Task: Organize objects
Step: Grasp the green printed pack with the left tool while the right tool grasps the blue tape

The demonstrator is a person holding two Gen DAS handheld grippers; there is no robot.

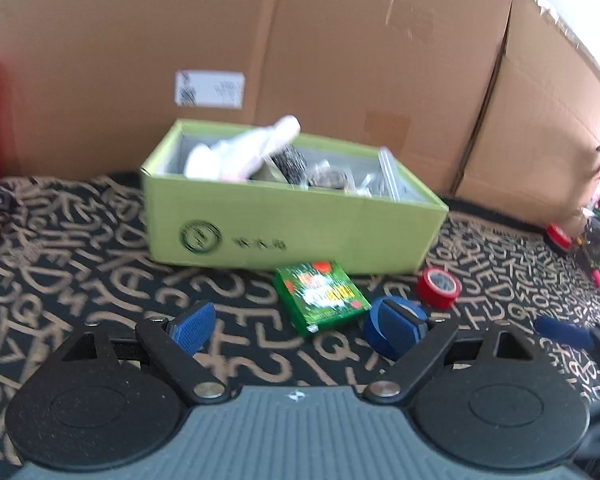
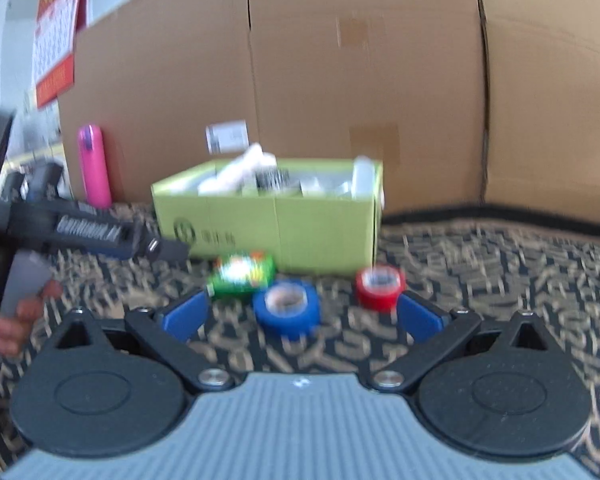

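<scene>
Both tongs spread wide, gripping nothing: left tongs [image 1: 296, 326] low over the letter-patterned cloth [image 1: 80, 248], right tongs [image 2: 300, 316] framing the blue tape roll [image 2: 287, 307]. Just beyond, green packet [image 2: 242, 274] and red tape roll [image 2: 379, 286] before the full green box [image 2: 268, 222]. Behind, cardboard wall [image 2: 340, 80], pink bottle [image 2: 94, 166].

Blurred contents of the green box [image 1: 292, 224], its printed label illegible.
</scene>
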